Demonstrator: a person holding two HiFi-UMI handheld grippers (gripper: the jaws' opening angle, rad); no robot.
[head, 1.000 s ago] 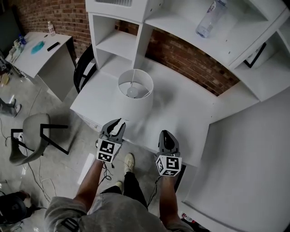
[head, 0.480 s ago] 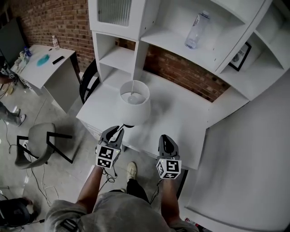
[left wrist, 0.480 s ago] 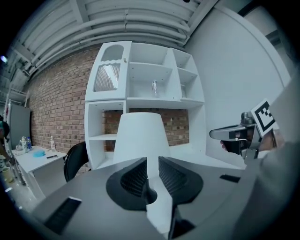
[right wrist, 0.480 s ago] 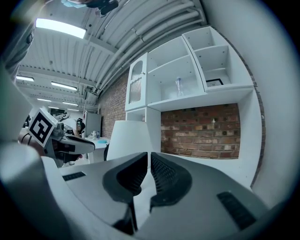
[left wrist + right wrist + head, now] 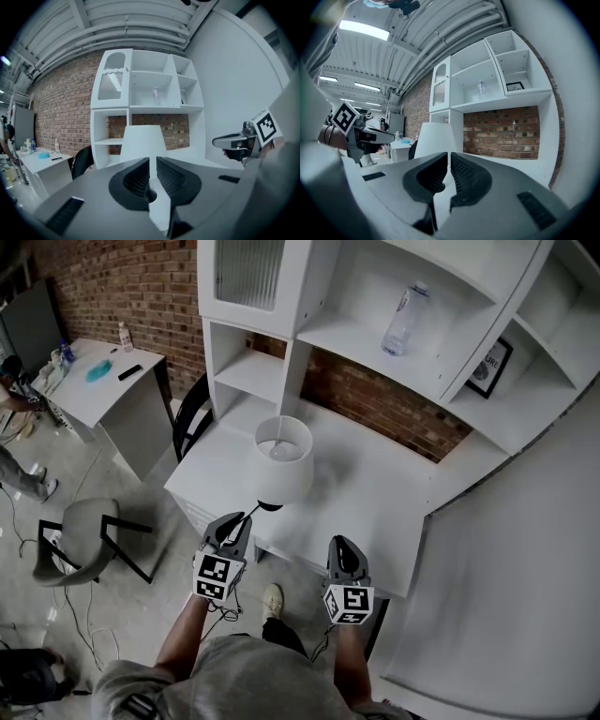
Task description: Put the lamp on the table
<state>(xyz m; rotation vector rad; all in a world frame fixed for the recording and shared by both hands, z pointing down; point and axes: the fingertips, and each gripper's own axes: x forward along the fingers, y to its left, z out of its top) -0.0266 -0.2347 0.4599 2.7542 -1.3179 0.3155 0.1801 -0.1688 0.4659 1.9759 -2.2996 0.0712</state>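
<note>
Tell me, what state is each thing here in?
lamp, upright on the table, untouched
left tool, empty; jaws have just been closing, slim gap left
right tool, empty, jaws together
bottle, upright on a shelf

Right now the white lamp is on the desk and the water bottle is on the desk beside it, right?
Not quite. The lamp does stand on the desk, but the water bottle is up on a shelf above it, not on the desk. The head view shows this.
</note>
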